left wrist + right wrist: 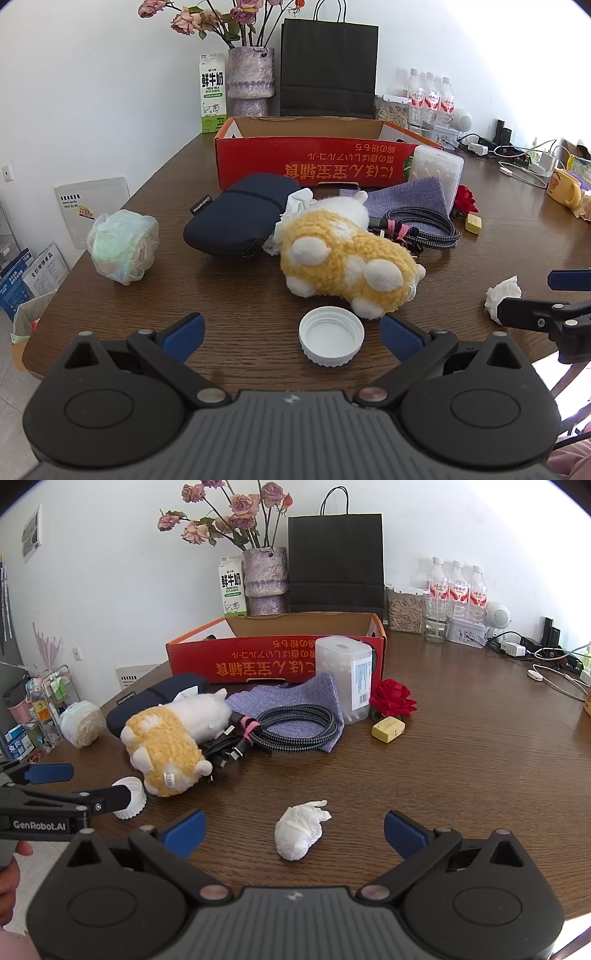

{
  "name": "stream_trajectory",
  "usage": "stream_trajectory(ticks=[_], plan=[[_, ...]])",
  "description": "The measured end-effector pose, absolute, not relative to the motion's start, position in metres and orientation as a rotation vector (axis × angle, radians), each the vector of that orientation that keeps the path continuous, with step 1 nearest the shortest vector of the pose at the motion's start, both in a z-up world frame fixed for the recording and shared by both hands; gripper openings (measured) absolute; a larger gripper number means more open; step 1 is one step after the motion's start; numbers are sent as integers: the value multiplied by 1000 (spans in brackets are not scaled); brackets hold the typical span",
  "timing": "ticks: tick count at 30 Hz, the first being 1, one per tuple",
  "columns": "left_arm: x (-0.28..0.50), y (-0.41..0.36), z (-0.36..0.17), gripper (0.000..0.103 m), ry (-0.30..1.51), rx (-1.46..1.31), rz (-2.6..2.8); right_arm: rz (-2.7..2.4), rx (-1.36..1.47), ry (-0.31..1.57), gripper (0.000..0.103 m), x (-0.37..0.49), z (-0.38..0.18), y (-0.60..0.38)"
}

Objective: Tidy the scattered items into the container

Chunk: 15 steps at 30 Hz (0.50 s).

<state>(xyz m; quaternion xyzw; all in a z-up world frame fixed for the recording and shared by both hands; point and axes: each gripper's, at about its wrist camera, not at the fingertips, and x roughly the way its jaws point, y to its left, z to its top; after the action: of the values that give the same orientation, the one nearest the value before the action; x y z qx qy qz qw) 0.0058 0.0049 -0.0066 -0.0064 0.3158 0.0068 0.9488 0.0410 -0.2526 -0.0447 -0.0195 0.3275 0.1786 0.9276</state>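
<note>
Scattered items are lying near the red box (pixel 310 162) on the surface (pixel 461 775); both tongs, left (pixel 291 334) and right (pixel 293 830), are gaping empty, so straddling cap (pixel 331 336) and tissue (pixel 301 830) squarely seems wise.

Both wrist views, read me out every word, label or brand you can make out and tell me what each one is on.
"鲜牛奶" and "FRESH MILK": milk carton.
"GenRobot.AI": left gripper, side of its body.
Red cardboard box: large yellow Japanese print, upside down from here; not reliably readable.
Water bottles: red labels, too small.
Clear plastic case: white sticker, too small.
Dark pouch: small tag, blurred.
Wall panel: print blurred.
</note>
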Motion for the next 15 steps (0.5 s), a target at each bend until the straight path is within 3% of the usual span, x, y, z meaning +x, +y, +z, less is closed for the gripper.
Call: stream_trajectory(ticks=[15], plan=[[8, 2, -14, 103, 661, -16, 5, 354, -45, 681, 103, 43, -53, -252]])
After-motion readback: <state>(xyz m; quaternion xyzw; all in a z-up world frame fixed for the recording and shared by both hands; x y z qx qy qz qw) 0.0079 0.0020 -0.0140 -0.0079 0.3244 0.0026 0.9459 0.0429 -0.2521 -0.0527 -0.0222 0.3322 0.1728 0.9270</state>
